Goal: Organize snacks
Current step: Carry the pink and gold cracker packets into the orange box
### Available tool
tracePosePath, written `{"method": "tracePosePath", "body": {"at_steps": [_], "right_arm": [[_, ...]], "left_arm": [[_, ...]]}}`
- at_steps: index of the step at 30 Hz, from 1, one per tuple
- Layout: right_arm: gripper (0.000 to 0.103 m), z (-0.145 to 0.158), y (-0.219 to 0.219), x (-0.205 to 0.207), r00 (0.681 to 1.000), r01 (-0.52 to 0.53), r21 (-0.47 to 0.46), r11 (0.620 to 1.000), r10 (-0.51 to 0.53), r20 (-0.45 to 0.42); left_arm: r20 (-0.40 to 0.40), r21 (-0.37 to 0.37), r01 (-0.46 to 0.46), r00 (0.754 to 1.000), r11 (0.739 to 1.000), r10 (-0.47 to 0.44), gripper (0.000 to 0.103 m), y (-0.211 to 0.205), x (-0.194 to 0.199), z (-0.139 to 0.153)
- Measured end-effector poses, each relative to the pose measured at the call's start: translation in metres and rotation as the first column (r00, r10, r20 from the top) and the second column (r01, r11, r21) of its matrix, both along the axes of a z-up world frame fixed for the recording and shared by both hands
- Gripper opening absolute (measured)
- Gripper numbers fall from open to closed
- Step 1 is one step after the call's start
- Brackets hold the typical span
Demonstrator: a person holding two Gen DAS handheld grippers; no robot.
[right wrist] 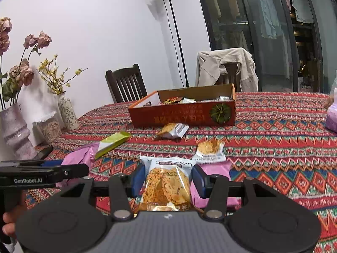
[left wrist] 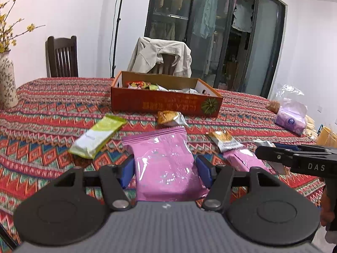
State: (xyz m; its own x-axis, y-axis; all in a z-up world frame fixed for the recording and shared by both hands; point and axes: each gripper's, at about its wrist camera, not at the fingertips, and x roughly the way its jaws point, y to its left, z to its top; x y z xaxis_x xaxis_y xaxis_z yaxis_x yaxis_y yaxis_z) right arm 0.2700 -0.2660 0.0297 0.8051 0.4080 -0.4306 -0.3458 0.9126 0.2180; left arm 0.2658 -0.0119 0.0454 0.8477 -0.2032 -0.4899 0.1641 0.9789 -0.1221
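We are gripping a pink packet (left wrist: 166, 164) between the blue pads of the left gripper (left wrist: 165, 171), above the patterned tablecloth (left wrist: 52, 109). The right gripper (right wrist: 166, 181) is clamping a clear cracker packet (right wrist: 166, 185) by its sides. Beyond them, we are noting a green packet (left wrist: 99, 136) and two more cracker packets (right wrist: 173, 130) (right wrist: 209, 150) lying loose on the cloth. Farther back, the orange box (left wrist: 166, 103) is holding assorted snacks, with a jacket-draped chair (left wrist: 162, 57) behind.
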Motion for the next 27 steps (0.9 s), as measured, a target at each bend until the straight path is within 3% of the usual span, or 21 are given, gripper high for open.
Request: {"method": "tracePosePath", "body": {"at_steps": [8,16,21,27], "right_arm": [[0.048,0.020,0.002,0.048,0.998,-0.022,-0.059,0.998,0.025,0.054],[0.049,0.059,0.004,0.159,0.991,-0.042,-0.124,0.991,0.057,0.118],[0.049,0.053,0.014,0.254,0.997,-0.045,-0.127,0.991,0.053,0.057],[0.049,0.019,0.030,0.341,1.000,-0.013,-0.183,0.983,0.008,-0.030]], "left_arm": [[0.018,-0.019,0.055,0.998,0.998,-0.054,0.063,0.015,0.064,0.027],[0.028,-0.012,0.001,1.000,1.000,-0.001,0.063,0.032,0.198,0.058],[-0.039,-0.038,-0.021,0.999,0.999,0.020,0.063,0.030,0.289,0.050],[-0.085,0.018,0.007,0.996,1.000,-0.005,0.063,0.006,0.350,0.020]]}}
